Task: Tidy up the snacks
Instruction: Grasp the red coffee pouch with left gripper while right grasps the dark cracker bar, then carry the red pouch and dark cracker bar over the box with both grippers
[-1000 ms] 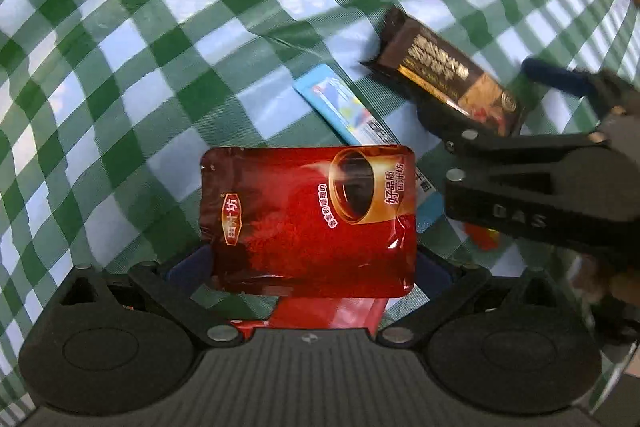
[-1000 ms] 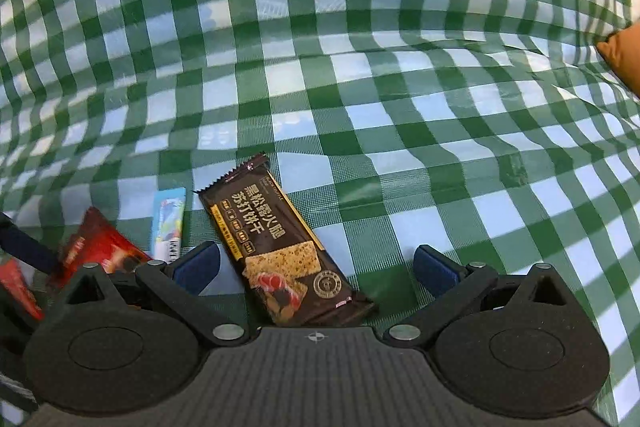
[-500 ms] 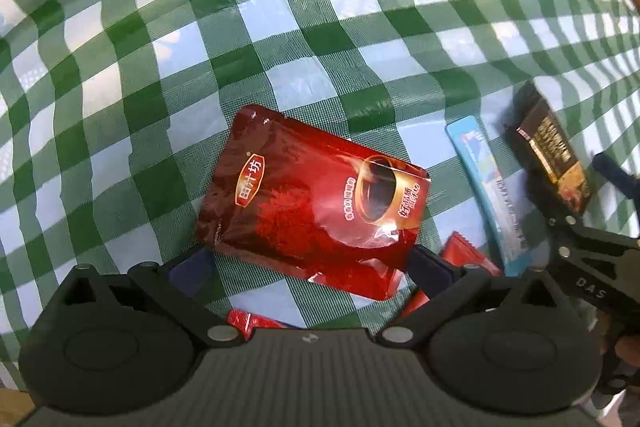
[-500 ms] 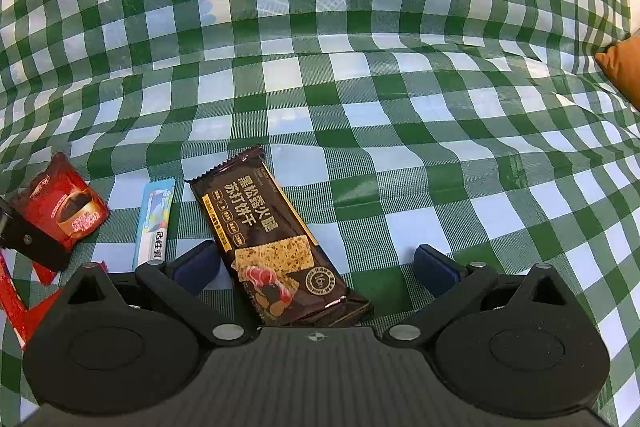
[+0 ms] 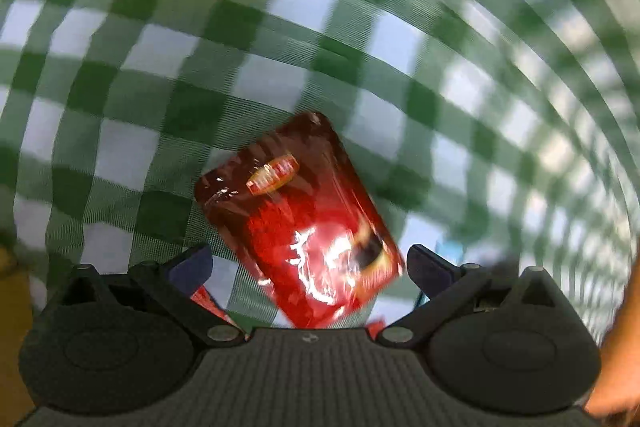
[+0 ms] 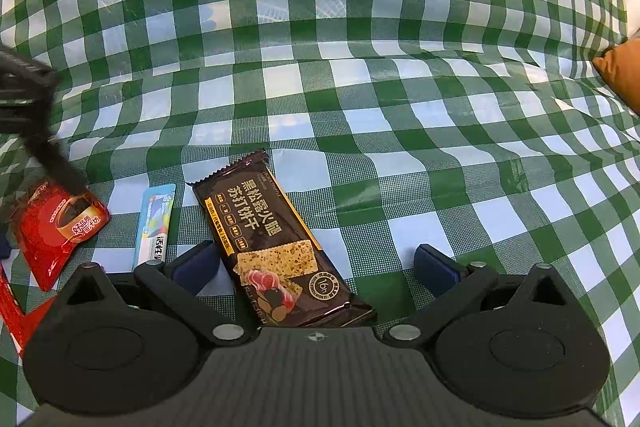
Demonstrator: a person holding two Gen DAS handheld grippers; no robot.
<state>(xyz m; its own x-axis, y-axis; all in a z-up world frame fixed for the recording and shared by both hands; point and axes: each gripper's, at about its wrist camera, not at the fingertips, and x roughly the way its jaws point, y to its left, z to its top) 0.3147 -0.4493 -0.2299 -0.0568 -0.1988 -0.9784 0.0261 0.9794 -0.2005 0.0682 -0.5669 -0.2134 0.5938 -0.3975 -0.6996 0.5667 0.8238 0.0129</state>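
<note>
A red coffee pouch [image 5: 304, 227] lies flat on the green-checked cloth [image 5: 280, 83], between the spread fingers of my left gripper [image 5: 308, 267], which is open; this view is motion-blurred. In the right wrist view the same red pouch [image 6: 60, 227] sits at the far left under the blurred black left gripper [image 6: 24, 95]. A dark brown cracker bar [image 6: 276, 247] lies on the cloth between the fingers of my open right gripper [image 6: 314, 269], its near end hidden under the gripper body. A light-blue stick sachet [image 6: 156, 223] lies between the pouch and the bar.
Another red packet [image 6: 12, 307] shows at the left edge, and also under the left gripper as a red packet corner [image 5: 204, 301]. An orange object [image 6: 620, 75] sits at the cloth's right edge. A hand [image 5: 616, 367] shows at the lower right. Cloth stretches far ahead.
The left gripper has let go of the red pouch, which now lies on the cloth, and it is swinging fast. The right gripper has hardly moved and stays around the cracker bar.
</note>
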